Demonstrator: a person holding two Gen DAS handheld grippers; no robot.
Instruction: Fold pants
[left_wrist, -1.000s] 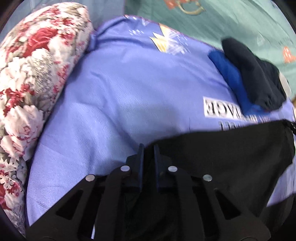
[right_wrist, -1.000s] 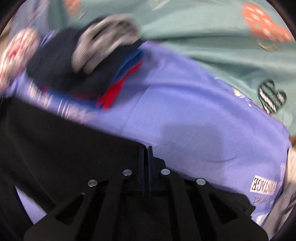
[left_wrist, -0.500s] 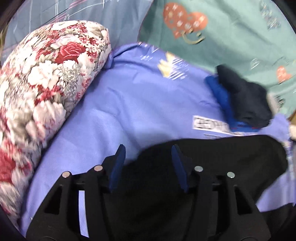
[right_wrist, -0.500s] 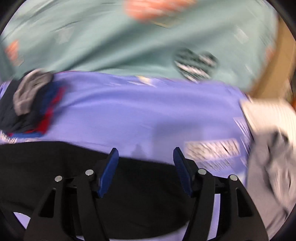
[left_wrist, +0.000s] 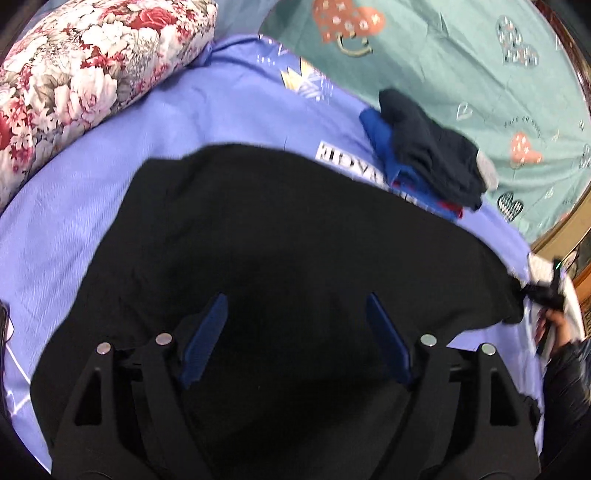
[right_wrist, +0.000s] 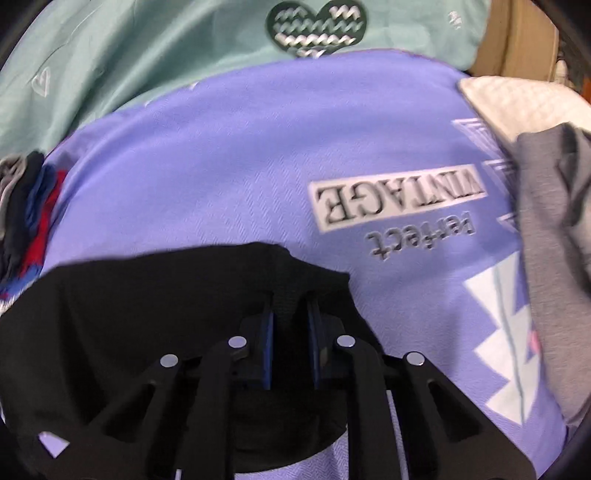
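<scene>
The black pants (left_wrist: 295, 229) lie spread flat on a purple sheet (left_wrist: 166, 122). My left gripper (left_wrist: 295, 297) hovers over their near part. Its jaws are opening wide, and the blue pads (left_wrist: 207, 328) press on nothing. In the right wrist view my right gripper (right_wrist: 289, 301) is at the right end of the pants (right_wrist: 166, 302). Its jaws are closing, with a raised fold of black cloth pinched between the blue pads (right_wrist: 266, 332). The left wrist view shows that gripper (left_wrist: 543, 291) and the person's hand (left_wrist: 554, 328) at the pants' far right corner.
A floral pillow (left_wrist: 85, 74) lies at the back left. A stack of folded dark, blue and red clothes (left_wrist: 424, 158) sits behind the pants. A grey garment (right_wrist: 554, 236) and a white cloth (right_wrist: 517, 99) lie at the right. Beyond the purple sheet is a teal sheet with hearts (left_wrist: 461, 62).
My left gripper went from shut on the pants to wide open and drew back over them. My right gripper opened, swung to the right end and closed on a fold there.
</scene>
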